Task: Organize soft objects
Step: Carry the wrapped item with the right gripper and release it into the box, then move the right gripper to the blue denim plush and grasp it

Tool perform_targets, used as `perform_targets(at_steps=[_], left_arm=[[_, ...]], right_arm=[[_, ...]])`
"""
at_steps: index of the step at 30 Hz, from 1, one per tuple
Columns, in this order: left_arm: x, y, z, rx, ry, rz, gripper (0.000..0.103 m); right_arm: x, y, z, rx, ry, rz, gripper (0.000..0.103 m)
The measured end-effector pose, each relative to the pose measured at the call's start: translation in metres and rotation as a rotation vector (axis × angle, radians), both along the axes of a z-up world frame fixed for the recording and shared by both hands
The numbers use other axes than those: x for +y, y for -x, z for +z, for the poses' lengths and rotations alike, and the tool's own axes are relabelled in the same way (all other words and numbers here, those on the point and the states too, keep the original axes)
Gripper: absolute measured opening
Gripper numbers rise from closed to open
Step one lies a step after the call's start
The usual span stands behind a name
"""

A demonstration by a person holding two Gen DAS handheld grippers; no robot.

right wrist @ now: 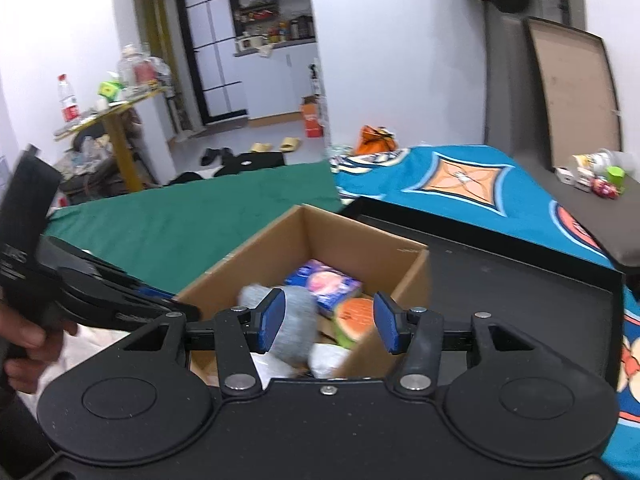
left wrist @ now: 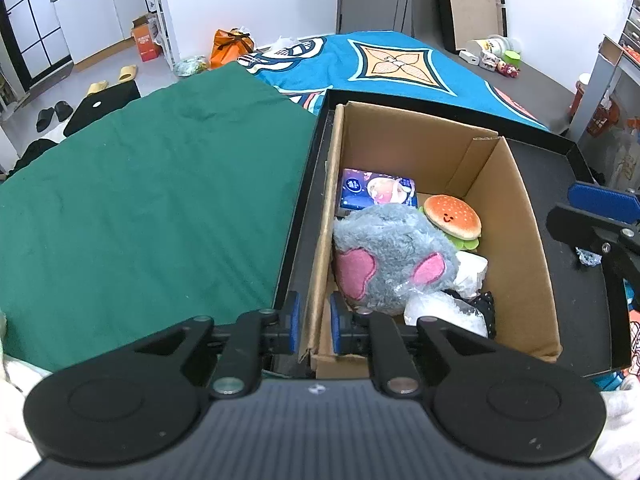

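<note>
A cardboard box [left wrist: 516, 216] stands in a black tray [left wrist: 560, 288] on the bed. In it lie a grey plush with pink patches [left wrist: 392, 256], a burger plush [left wrist: 452, 216], a blue packet [left wrist: 376, 192], white soft items [left wrist: 440, 308] and something black. My left gripper [left wrist: 314, 330] is shut on the box's near left wall at its corner. My right gripper [right wrist: 329, 322] is open and empty, above the box's near right side; it also shows in the left wrist view [left wrist: 600, 216]. The box [right wrist: 360, 248] and its contents show blurred in the right wrist view.
A green cloth [left wrist: 152, 184] covers the bed left of the tray. A blue patterned blanket [left wrist: 384, 64] lies behind it. A grey ledge with small toys [left wrist: 496, 60] is at the far right. Slippers and bags lie on the floor beyond.
</note>
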State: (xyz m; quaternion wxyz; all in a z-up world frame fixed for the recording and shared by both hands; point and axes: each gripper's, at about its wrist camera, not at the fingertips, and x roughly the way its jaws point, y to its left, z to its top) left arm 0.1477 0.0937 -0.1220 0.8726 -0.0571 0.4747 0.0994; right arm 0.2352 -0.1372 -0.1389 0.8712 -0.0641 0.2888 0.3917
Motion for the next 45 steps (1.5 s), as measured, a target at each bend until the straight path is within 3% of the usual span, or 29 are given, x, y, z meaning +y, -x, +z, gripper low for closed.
perform_targets(at_steps=[2,4,10,23,35,45], left_arm=[[-0.001,-0.001,0.001,-0.001,-0.01,0.006,0.022],[-0.001,-0.003,0.002,-0.003,-0.021,0.011,0.034],[-0.005,-0.008,0.001,-0.006,-0.043,0.015,0.047],[-0.019,-0.016,-0.003,0.007,-0.099,0.013,0.056],[-0.031,-0.023,-0.01,0.025,-0.132,0.013,0.058],[-0.033,-0.025,-0.01,0.026,-0.138,0.012,0.058]], right_arm=[[-0.004,-0.002,-0.004,-0.004,0.014,-0.025,0.049],[-0.008,-0.004,-0.007,-0.01,0.025,-0.044,0.049],[-0.023,-0.012,-0.013,-0.021,0.053,-0.103,0.049],[-0.058,-0.032,-0.041,-0.044,0.093,-0.259,0.063],[-0.089,-0.052,-0.073,-0.027,0.146,-0.406,0.064],[-0.095,-0.066,-0.106,0.049,0.239,-0.441,0.064]])
